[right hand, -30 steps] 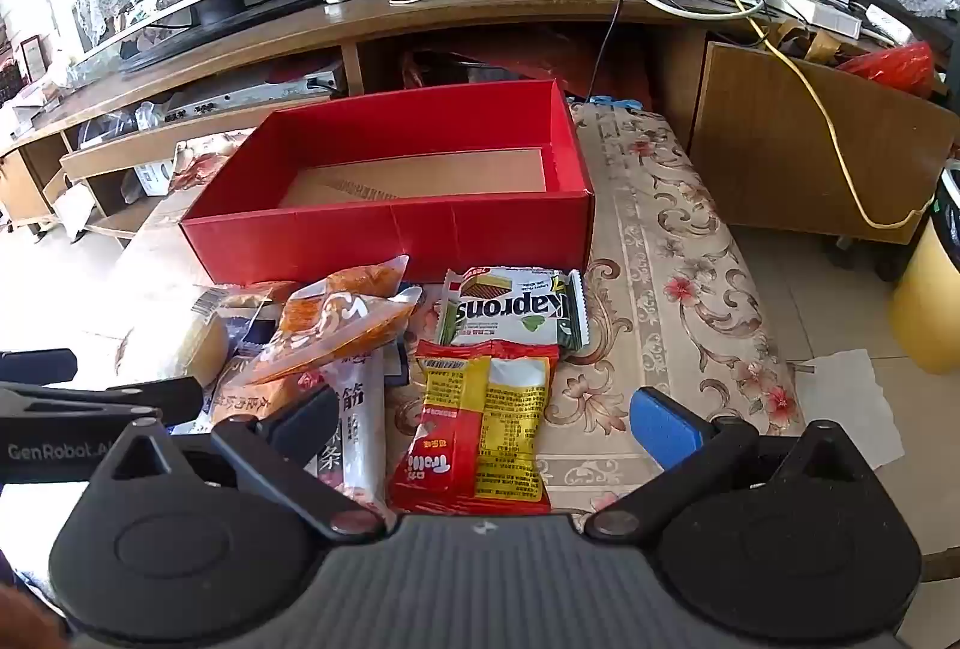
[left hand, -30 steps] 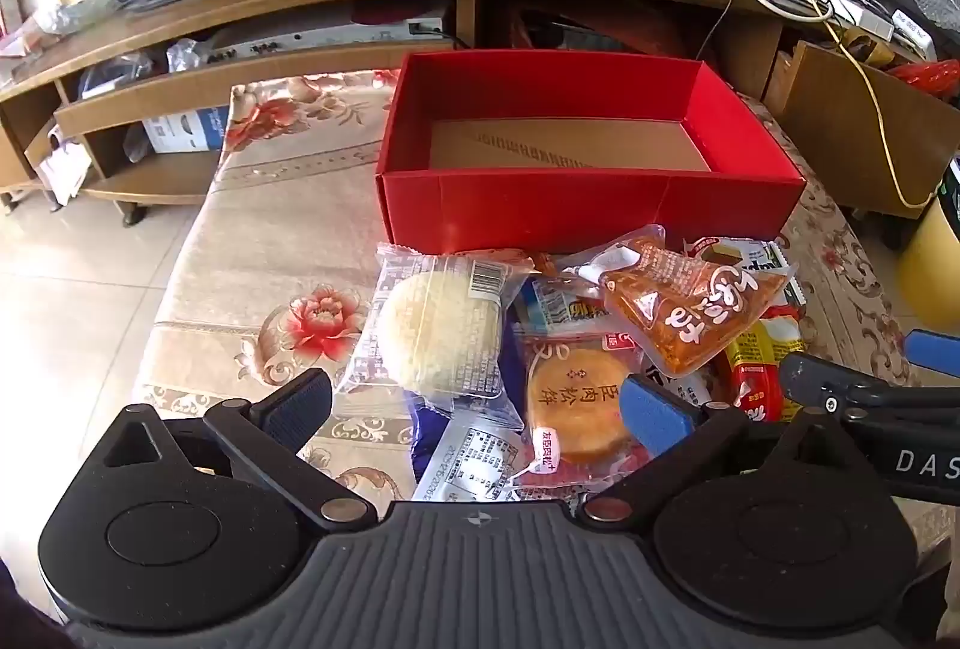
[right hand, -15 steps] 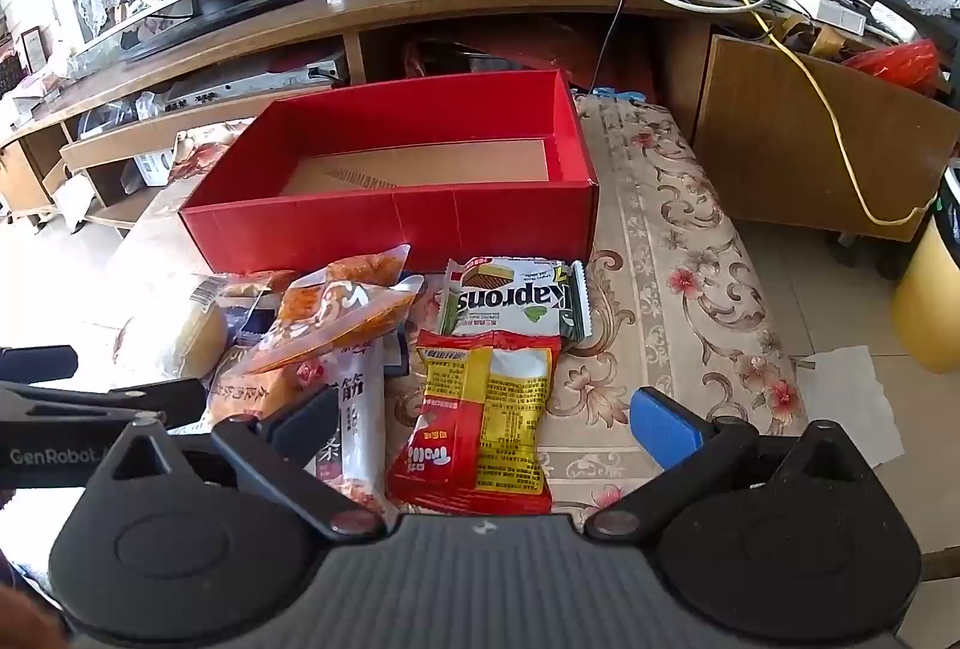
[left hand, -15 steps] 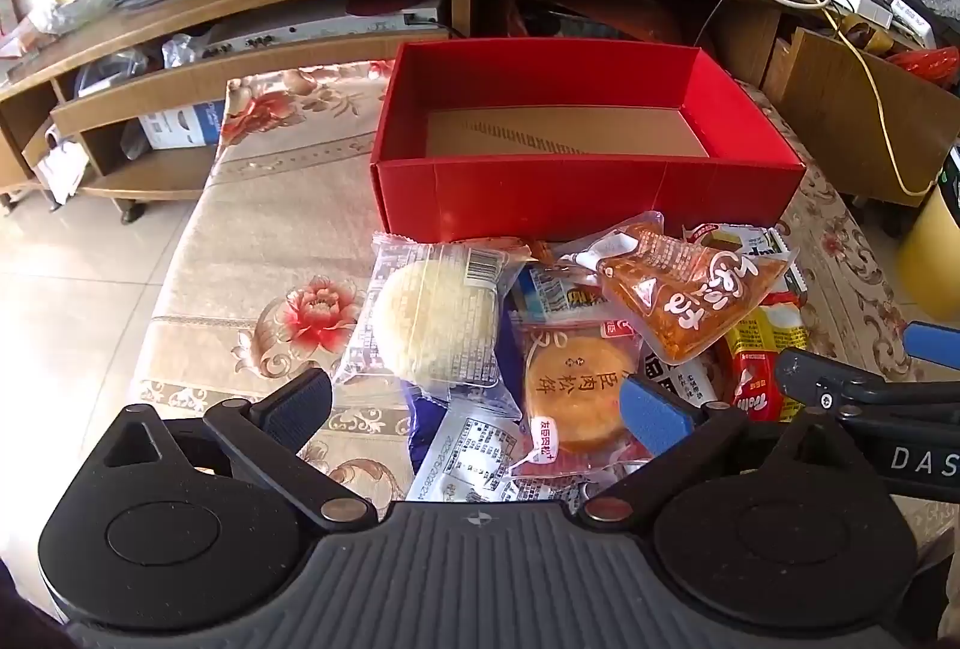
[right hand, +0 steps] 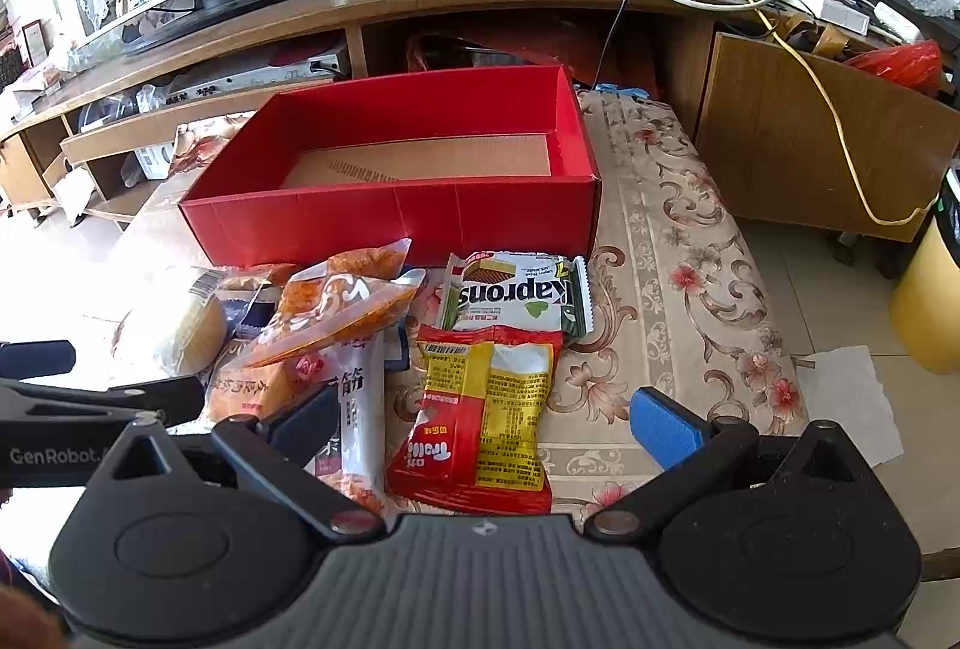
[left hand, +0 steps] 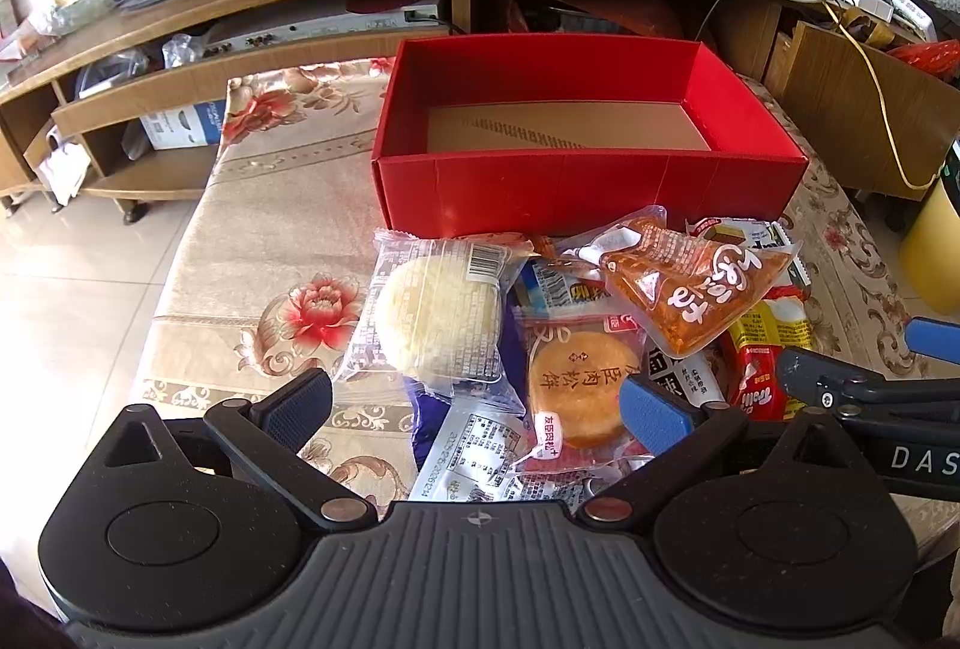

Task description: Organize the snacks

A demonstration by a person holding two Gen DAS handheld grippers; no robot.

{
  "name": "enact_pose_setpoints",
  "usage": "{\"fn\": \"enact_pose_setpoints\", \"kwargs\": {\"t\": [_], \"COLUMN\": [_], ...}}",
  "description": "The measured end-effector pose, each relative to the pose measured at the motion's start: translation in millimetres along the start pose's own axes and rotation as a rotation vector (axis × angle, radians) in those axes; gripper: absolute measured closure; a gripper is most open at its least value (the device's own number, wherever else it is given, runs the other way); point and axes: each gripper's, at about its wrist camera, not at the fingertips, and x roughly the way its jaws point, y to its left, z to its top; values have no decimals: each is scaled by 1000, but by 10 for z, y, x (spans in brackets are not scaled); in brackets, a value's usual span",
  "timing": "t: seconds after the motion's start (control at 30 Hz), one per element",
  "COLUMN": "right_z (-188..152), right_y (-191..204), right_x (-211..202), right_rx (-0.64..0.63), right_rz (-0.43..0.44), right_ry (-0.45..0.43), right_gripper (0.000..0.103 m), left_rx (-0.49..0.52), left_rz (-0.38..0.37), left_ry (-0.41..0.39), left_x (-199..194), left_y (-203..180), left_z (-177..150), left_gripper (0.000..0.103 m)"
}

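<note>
Nothing is packed yet: the red box sits empty, both grippers spread over the snack pile, needing a first pick.

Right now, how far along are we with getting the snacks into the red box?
Nothing looks done yet: the red box shows only its bare cardboard floor. Nothing is in hand either; the left gripper and right gripper are both open, poised over the pile. Everything is left: the pale round cake, orange triangular pouch, Kaprons wafer, red-and-yellow packet and the others lie on the floral cloth.
</note>
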Motion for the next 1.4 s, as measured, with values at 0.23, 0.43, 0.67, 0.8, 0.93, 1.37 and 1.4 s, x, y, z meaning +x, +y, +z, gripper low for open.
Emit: {"fn": "enact_pose_setpoints", "kwargs": {"t": [0.23,0.43,0.67,0.8,0.93,1.37,1.4], "right_z": [3,-8,2,27,77,524,567], "right_y": [7,15,30,58,91,328,350], "right_x": [4,12,31,35,33,76,108], "right_rx": [-5,-8,-14,-17,-23,-143,-156], "right_rz": [1,1,4,15,30,76,83], "right_ry": [8,11,18,20,19,-4,3], "right_gripper": [2,2,3,3,3,3,3], "left_rx": [7,9,10,0,-17,-64,-68], "left_rz": [5,6,9,12,15,29,31], "left_ry": [3,3,4,2,-1,-23,-16], "left_x": [-1,0,2,4,-3,-16,5], "left_y": [0,6,14,42,81,263,287], "left_z": [1,-5,-13,-6,24,285,308], "left_gripper": [1,1,2,2,3,3,3]}}
